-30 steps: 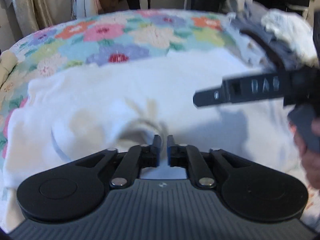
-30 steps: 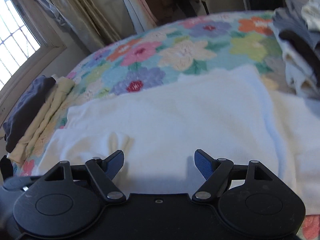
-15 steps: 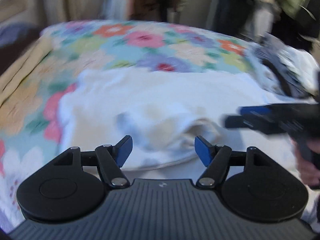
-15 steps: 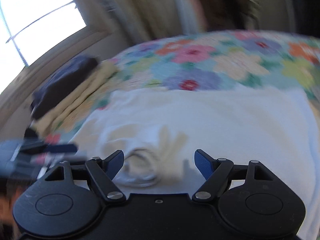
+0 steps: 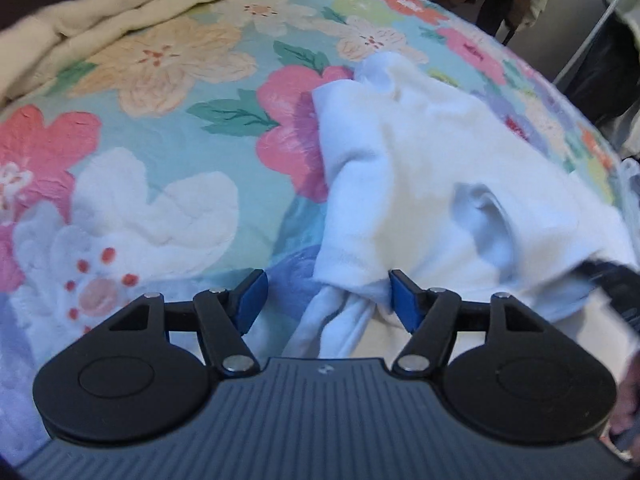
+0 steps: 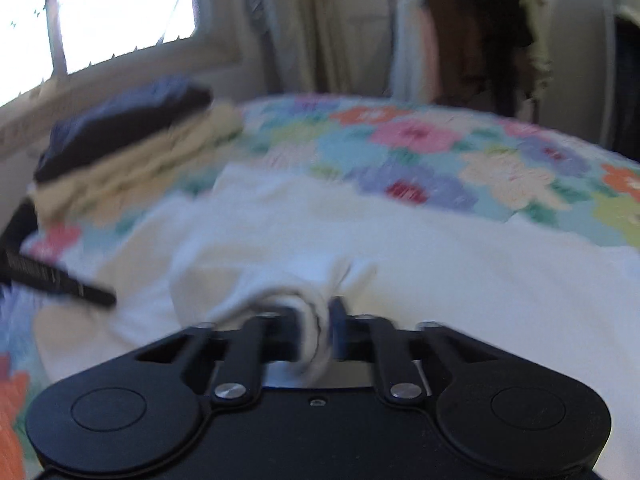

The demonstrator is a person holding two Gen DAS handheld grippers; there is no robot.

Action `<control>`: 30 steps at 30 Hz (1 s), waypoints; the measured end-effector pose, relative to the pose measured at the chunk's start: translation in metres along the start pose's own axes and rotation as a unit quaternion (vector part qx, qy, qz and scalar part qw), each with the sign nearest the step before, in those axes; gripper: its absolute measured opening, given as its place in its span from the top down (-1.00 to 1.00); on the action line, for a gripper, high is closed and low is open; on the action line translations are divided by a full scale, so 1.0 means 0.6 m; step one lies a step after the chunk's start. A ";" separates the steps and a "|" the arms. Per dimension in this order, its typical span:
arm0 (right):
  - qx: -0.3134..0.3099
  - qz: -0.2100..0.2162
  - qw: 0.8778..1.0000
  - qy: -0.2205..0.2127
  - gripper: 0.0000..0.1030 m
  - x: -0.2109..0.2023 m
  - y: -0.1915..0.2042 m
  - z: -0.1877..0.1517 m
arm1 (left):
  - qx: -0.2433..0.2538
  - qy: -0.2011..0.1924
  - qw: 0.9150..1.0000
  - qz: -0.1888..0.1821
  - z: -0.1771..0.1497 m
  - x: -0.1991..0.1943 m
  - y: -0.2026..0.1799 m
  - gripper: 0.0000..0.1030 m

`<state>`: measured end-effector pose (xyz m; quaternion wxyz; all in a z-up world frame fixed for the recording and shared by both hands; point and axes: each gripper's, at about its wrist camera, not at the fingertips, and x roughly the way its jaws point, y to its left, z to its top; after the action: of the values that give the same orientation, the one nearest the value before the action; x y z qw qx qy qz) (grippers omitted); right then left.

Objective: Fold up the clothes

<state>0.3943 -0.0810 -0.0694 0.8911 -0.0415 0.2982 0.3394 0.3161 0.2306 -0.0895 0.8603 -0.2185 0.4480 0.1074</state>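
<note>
Closing on white garment, right gripper jaws pinch fabric; left gripper jaws wide, folded stack beyond.

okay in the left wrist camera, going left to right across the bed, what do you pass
Folded cream bedding at the upper left → bare floral bedspread → white garment, its near edge between the open left gripper's pads → the right gripper, dark and blurred at the right edge.

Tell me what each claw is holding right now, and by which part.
The right claw is closing on a bunched fold of the white garment, near its edge. The left claw is open, holding nothing; the garment's edge lies between its fingers.
</note>
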 end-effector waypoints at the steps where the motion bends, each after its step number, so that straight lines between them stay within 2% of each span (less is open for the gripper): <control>1: 0.010 -0.006 1.000 -0.012 0.79 -0.017 -0.006 0.001 | 0.002 -0.002 1.000 0.004 -0.001 -0.001 -0.002 -0.27; 2: 0.025 -0.010 0.999 -0.019 0.80 -0.034 -0.013 0.001 | 0.003 -0.004 1.000 0.008 -0.003 -0.002 -0.005 -0.27; 5: 0.078 -0.003 0.997 -0.004 0.80 -0.062 -0.039 -0.005 | 0.019 -0.010 0.999 0.026 -0.008 -0.006 -0.016 -0.21; 10: 0.183 -0.008 0.982 0.042 0.75 -0.062 -0.070 -0.031 | 0.073 -0.029 0.995 0.060 -0.015 -0.026 -0.037 -0.11; 11: 0.192 -0.018 0.980 0.048 0.73 -0.061 -0.075 -0.037 | 0.080 -0.034 0.994 0.062 -0.015 -0.029 -0.040 -0.08; 14: 0.223 -0.036 0.972 0.060 0.49 -0.065 -0.091 -0.053 | 0.094 -0.039 0.993 0.065 -0.015 -0.040 -0.045 0.15; 16: 0.230 -0.051 0.970 0.059 0.43 -0.081 -0.097 -0.058 | 0.097 -0.036 0.992 0.069 -0.012 -0.043 -0.047 0.34; 20: 0.219 -0.083 0.971 0.054 0.42 -0.107 -0.110 -0.062 | 0.100 -0.024 0.992 0.076 -0.007 -0.040 -0.045 0.36; 23: 0.250 -0.051 0.966 0.039 0.38 -0.110 -0.132 -0.061 | 0.081 -0.021 0.994 0.065 -0.005 -0.038 -0.036 0.40; 26: 0.347 -0.019 0.938 -0.012 0.35 -0.126 -0.170 -0.076 | 0.058 -0.029 0.997 0.050 -0.003 -0.046 -0.023 0.45; 27: 0.376 -0.014 0.926 -0.028 0.35 -0.131 -0.183 -0.083 | 0.051 -0.034 0.997 0.045 -0.002 -0.050 -0.020 0.53; 28: 0.384 -0.026 0.922 -0.031 0.35 -0.133 -0.188 -0.086 | 0.044 -0.038 0.997 0.041 -0.002 -0.054 -0.016 0.62; 30: 0.393 -0.044 0.918 -0.025 0.28 -0.132 -0.197 -0.091 | 0.055 -0.049 0.994 0.076 -0.002 -0.061 -0.022 0.71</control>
<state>0.3941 -0.2328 -0.0851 0.8568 0.3079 0.3831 0.1558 0.2993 0.2188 -0.0566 0.8814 -0.1300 0.4257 0.1584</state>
